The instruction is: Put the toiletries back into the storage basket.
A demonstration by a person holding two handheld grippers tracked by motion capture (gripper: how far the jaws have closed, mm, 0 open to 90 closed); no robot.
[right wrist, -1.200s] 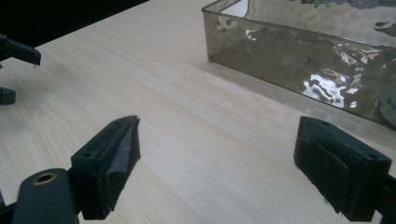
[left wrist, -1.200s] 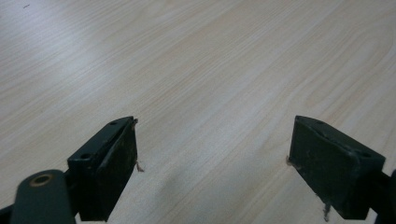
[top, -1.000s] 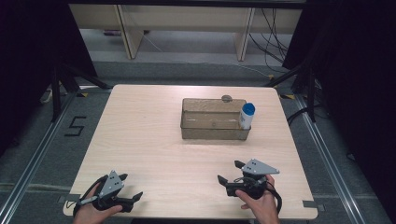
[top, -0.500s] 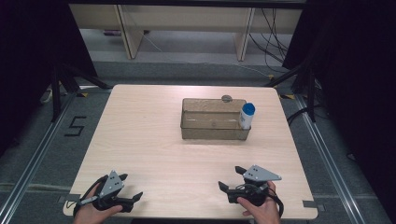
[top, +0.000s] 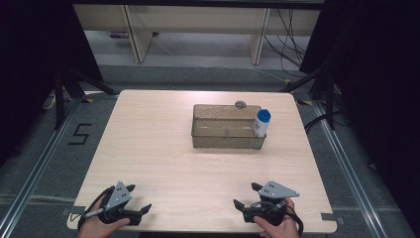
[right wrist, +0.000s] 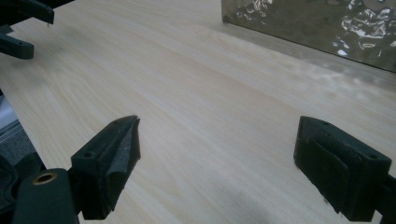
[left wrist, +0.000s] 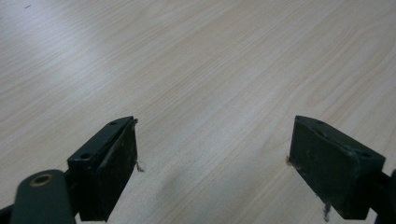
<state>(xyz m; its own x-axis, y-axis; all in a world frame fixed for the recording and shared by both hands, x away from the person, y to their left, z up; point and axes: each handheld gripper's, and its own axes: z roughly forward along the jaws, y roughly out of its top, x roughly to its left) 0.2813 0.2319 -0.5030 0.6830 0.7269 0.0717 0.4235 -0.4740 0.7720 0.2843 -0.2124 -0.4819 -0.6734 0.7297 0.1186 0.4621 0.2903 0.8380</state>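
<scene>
A clear rectangular bin (top: 227, 127) stands on the far right half of the wooden table (top: 163, 148). A white bottle with a blue cap (top: 261, 122) stands upright in the bin's right end. My left gripper (top: 138, 198) rests at the table's near left edge, open, with only bare wood between its jaws (left wrist: 215, 158). My right gripper (top: 246, 195) lies at the near right edge, also open and holding nothing (right wrist: 217, 154). The bin's textured wall (right wrist: 317, 23) fills the top right of the right gripper view.
A small round dark object (top: 240, 104) sits on the table just behind the bin. The left gripper (right wrist: 21, 28) appears at the top left of the right gripper view. Shelving legs and cables stand on the floor beyond the table.
The right gripper has drawn back toward the table's near edge. The left gripper has stayed in place.
</scene>
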